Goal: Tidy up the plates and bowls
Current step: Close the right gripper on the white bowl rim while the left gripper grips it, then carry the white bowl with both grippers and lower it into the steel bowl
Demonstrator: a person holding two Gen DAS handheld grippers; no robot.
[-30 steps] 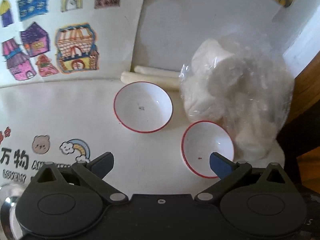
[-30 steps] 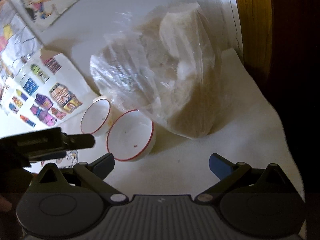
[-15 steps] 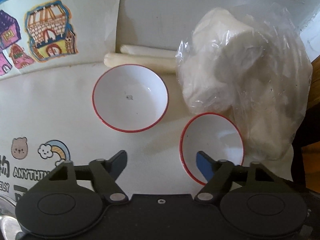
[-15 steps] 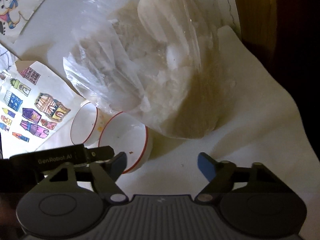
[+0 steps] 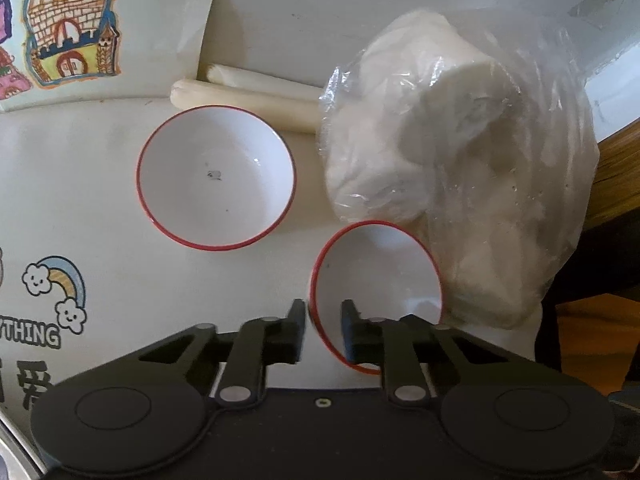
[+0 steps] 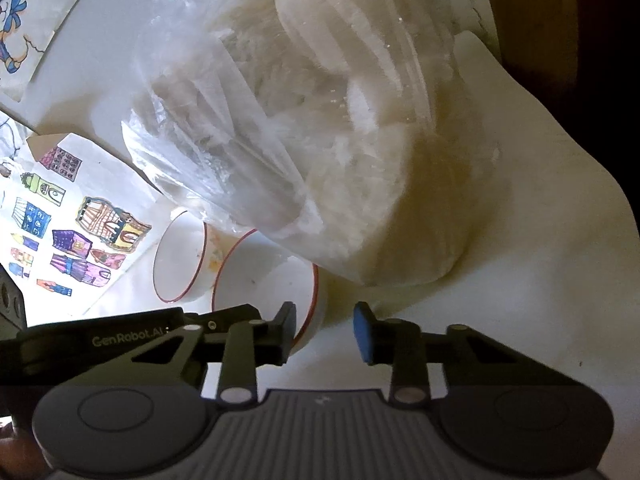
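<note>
white cloth with cartoon prints covers the bench (image 5: 100, 208), and drawings of little houses (image 5: 72, 36) lean on the wall behind. two white bowls with red rims sit on it. the far bowl (image 5: 216, 176) stands alone, just in front of two pale sticks (image 5: 248, 96). the near bowl (image 5: 376, 280) touches a big clear bag (image 5: 460, 168) full of white lumps. the left tool (image 5: 323, 332) has just been closing and now pinches the near bowl's rim, one finger inside and one outside. the right tool (image 6: 325, 330) has been closing too, by the same bowl's other side, but i cannot tell if it grips it. nothing looks stacked yet, so nearly all the tidying is left
</note>
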